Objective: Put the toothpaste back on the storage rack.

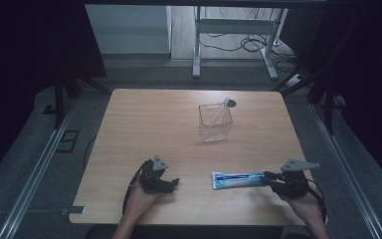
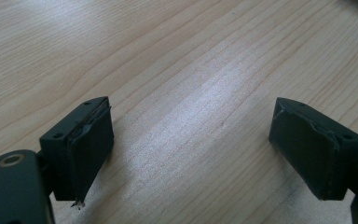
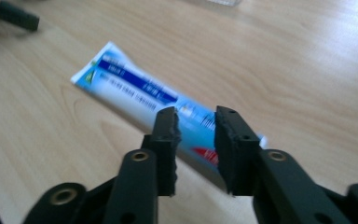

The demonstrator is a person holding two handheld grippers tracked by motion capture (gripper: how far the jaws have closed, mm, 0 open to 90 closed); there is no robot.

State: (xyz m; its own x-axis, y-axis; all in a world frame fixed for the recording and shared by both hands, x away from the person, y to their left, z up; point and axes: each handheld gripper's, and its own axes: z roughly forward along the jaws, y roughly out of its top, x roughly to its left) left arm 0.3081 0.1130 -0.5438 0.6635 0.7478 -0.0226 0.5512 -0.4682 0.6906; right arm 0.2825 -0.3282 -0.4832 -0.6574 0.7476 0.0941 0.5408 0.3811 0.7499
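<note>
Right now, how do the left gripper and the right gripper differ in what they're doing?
The left gripper has its jaws spread wide with only bare table between them; the right gripper has its jaws drawn close on the toothpaste tube. The left gripper holds nothing, while the right gripper clamps the tube's cap end. Both are black, hand-held and low over the table's near edge.

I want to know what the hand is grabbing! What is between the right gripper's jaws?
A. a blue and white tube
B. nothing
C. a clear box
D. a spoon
A: the right gripper is closed on the cap end of the blue and white tube, which stretches out across the wooden table.
</note>
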